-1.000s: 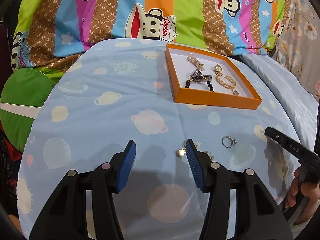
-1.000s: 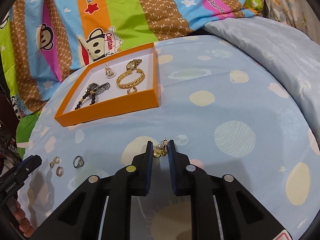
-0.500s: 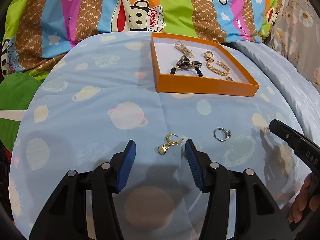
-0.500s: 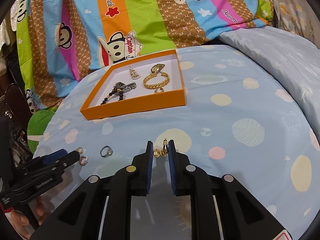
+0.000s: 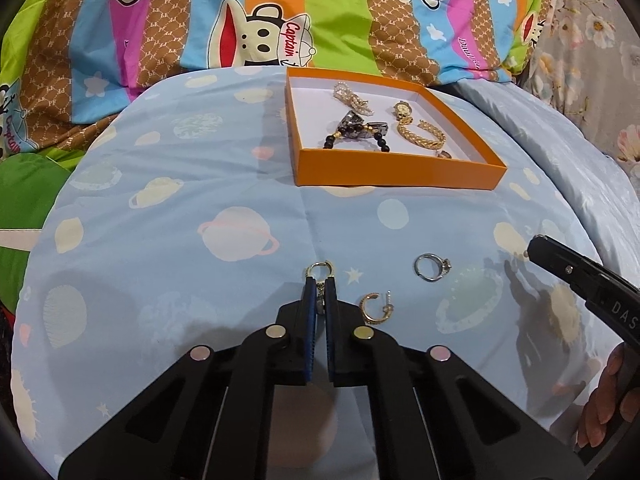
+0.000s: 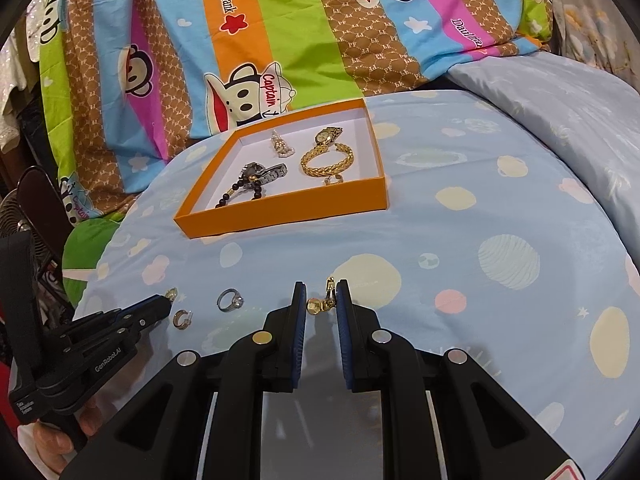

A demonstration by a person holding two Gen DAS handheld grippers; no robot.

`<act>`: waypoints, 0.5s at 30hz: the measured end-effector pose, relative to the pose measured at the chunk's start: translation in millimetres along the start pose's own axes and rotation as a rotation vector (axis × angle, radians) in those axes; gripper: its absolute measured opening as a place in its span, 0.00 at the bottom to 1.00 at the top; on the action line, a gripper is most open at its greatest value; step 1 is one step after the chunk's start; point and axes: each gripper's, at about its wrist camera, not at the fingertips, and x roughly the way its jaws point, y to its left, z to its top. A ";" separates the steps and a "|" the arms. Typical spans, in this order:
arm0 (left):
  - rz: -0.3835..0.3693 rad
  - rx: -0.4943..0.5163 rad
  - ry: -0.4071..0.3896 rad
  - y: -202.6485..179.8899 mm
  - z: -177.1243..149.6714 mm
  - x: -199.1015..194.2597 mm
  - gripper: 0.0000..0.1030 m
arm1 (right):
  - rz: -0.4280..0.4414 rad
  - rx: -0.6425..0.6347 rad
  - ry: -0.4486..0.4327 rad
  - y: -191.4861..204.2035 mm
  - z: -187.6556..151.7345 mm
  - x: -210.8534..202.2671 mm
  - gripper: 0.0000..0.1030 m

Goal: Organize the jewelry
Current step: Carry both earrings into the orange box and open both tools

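My left claw point(image 5: 319, 286) pinches shiny gold dangly earring point(image 5: 320, 271) tight, round hoop poking out above blue ribbed pads. My right claw point(image 6: 321, 295) pinches second gold earring with little ball point(image 6: 320, 303). Silver ring point(image 5: 431, 267) and small gold hoop point(image 5: 375, 309) lie on soft blue planet cloth point(image 5: 200, 208). Flat orange cardboard box point(image 5: 396, 168) holds chunky gold chain point(image 5: 422, 136), black beads point(image 5: 348, 136)

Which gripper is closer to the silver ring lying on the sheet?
Left. In the right wrist view the left gripper sits nearer the silver ring, with a small hoop earring nearby; the right gripper is farther off.
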 end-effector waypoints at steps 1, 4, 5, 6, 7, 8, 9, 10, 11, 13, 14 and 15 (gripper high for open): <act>-0.005 0.001 -0.001 -1.1 -0.6 -1.5 0.03 | 0.002 -0.002 -0.003 1.2 0.2 -1.7 0.14; -0.026 -0.002 -0.013 -4.1 -1.6 -11.1 0.03 | 0.012 -0.010 -0.014 5.1 0.3 -8.7 0.14; -0.030 -0.002 -0.017 -5.3 -1.7 -14.6 0.03 | 0.014 -0.012 -0.017 6.2 0.2 -10.7 0.14; -0.038 -0.003 -0.022 -6.5 -1.2 -18.5 0.03 | 0.018 -0.014 -0.021 7.5 0.2 -14.0 0.14; -0.046 -0.004 -0.028 -7.7 -0.4 -22.5 0.03 | 0.023 -0.015 -0.025 8.6 0.5 -17.1 0.14; -0.057 -0.003 -0.038 -9.5 0.8 -28.5 0.03 | 0.029 -0.017 -0.029 9.9 1.3 -20.6 0.14; -0.065 -0.001 -0.049 -11.6 2.4 -34.2 0.03 | 0.033 -0.021 -0.034 11.3 1.8 -23.9 0.14; -0.069 0.003 -0.059 -13.3 4.2 -38.9 0.03 | 0.039 -0.026 -0.040 13.7 2.8 -28.1 0.14; -0.074 0.007 -0.071 -15.7 6.9 -44.7 0.03 | 0.044 -0.032 -0.046 16.2 4.1 -31.8 0.14; -0.086 0.014 -0.086 -19.8 12.9 -53.0 0.03 | 0.053 -0.042 -0.057 20.9 6.5 -38.2 0.14; -0.090 0.021 -0.099 -22.3 17.0 -58.4 0.03 | 0.057 -0.048 -0.064 23.2 8.0 -41.3 0.14; -0.092 0.026 -0.107 -23.7 20.0 -61.6 0.03 | 0.061 -0.057 -0.073 26.1 10.1 -45.0 0.14</act>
